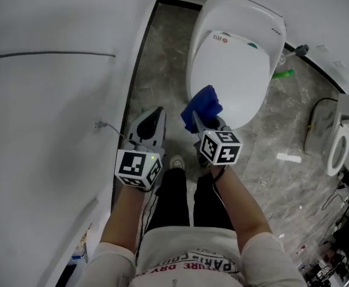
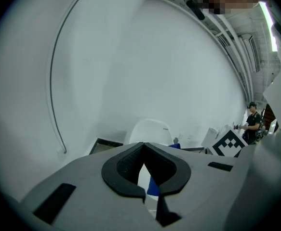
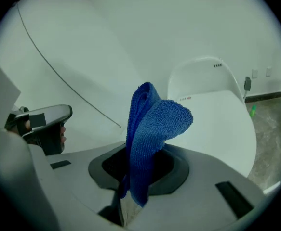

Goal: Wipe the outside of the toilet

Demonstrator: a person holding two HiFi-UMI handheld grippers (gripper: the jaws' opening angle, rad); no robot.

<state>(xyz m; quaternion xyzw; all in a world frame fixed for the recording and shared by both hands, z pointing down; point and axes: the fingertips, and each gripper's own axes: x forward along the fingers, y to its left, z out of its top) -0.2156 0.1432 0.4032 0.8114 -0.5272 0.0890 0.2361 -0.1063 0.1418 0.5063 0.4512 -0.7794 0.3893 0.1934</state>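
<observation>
The right gripper point(image 1: 199, 124) pinched a blue cloth point(image 3: 147, 129) in its jaws, the toilet point(image 1: 234, 70) just ahead of them. The left gripper point(image 1: 155, 117) had its jaws together, empty. Firm, overlapping strokes would suit.

Floored in grey marbled tile point(image 1: 162, 58), edged by a dark skirting strip point(image 1: 139, 64) below a plain white wall point(image 1: 48, 130). Strung across that wall with a thin cable point(image 1: 48, 55). Lit from above by a long ceiling strip light point(image 2: 267, 20). Furnished at far right with a second white fixture point(image 1: 342, 151) — near it on the tile, a small white scrap point(image 1: 288, 158), and farther back a green object point(image 1: 284, 74).
</observation>
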